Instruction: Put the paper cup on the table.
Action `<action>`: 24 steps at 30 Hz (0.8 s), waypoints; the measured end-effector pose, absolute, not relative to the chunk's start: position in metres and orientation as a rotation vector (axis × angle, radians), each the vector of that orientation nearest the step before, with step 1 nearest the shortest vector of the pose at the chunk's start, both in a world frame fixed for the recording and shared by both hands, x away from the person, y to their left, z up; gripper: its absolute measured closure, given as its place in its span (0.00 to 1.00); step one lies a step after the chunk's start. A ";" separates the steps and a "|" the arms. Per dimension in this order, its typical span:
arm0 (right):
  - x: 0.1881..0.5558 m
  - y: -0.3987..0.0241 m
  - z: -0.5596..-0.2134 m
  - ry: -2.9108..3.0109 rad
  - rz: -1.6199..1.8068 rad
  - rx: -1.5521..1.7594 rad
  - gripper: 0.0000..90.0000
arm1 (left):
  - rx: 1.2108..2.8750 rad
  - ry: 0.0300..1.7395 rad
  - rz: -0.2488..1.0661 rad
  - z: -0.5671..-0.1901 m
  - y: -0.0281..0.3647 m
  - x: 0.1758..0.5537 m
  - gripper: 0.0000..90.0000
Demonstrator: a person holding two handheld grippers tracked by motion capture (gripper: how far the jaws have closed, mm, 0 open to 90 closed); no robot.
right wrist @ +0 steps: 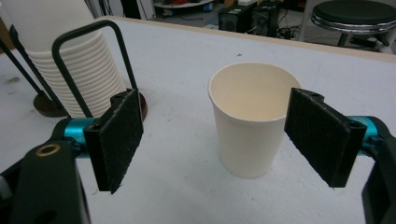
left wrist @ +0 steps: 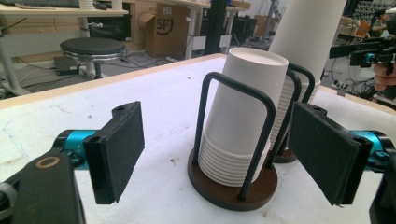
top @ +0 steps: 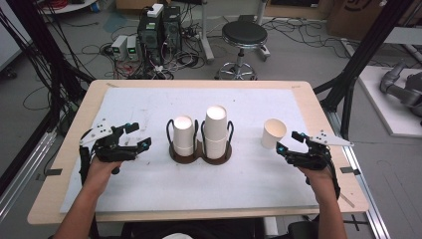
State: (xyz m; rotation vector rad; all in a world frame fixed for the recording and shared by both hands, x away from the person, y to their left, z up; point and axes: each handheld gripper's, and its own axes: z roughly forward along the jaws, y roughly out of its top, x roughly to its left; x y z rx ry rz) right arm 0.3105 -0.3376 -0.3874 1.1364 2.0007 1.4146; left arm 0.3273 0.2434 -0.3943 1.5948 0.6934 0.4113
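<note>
We see a white-covered wooden table [top: 149, 99] with a dark round two-slot cup holder [top: 200, 152] at centre frame, carrying two stacks of upturned white paper cups [top: 215, 132]. Right of centre, a single upright white paper cup [top: 273, 133] stands just beyond our right gripper [top: 287, 143], jaws wide and empty. At left of frame, our left gripper [top: 138, 135] also gapes wide, apart from the holder.

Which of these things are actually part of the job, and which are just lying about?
Part of the job: single paper cup, upright, between the open right gripper jaws; two cup stacks in the wire holder; left gripper, open, beside it.

Lying about: stool, computers, floor cables.
</note>
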 end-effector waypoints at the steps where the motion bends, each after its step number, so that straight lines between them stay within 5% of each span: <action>1: 0.311 -0.337 -0.386 1.999 1.420 1.131 0.22 | 1.590 0.697 0.409 -0.394 0.244 0.327 0.21; 24: 0.301 -0.321 -0.369 1.995 1.441 1.033 0.22 | 1.565 0.694 0.392 -0.390 0.245 0.322 0.21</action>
